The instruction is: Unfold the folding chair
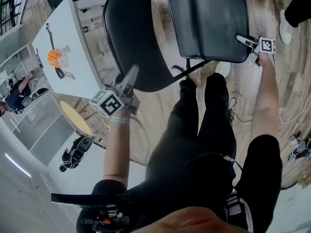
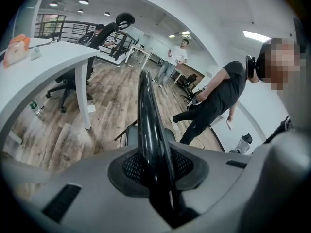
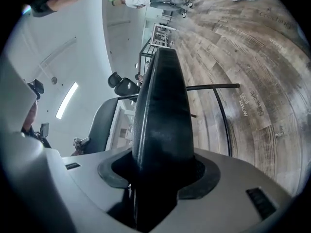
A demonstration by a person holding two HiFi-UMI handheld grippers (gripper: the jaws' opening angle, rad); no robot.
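Black all over: folding chair (image 1: 160,42) on the wood-plank floor (image 1: 296,86), right in front of the person's black-trousered legs (image 1: 209,125). Opened to an angle, glossy backrest (image 1: 131,38) to the left, padded seat (image 1: 209,23) to the right, face up toward the head camera, thin tube frame (image 1: 197,68) showing beneath the seat's near edge.

Clamped in the left gripper (image 1: 132,75) at the backrest's near rim: narrow opening, the thin shiny edge (image 2: 148,120) running straight up between the jaws in the left gripper view, both jaws against it.

Gripped by the right gripper (image 1: 244,40) at the seat's near right corner: wider opening, thick pad (image 3: 163,110) filling the whole gap in the right gripper view, pressed from both sides as far as can be told. Marker cubes (image 1: 111,103) turned up at the head camera on both.

White table (image 1: 63,33) off to the left of the backrest, clear of the chair, with an orange object (image 1: 54,58) on top. Beyond, in the left gripper view, other people (image 2: 214,101) standing in an open office.
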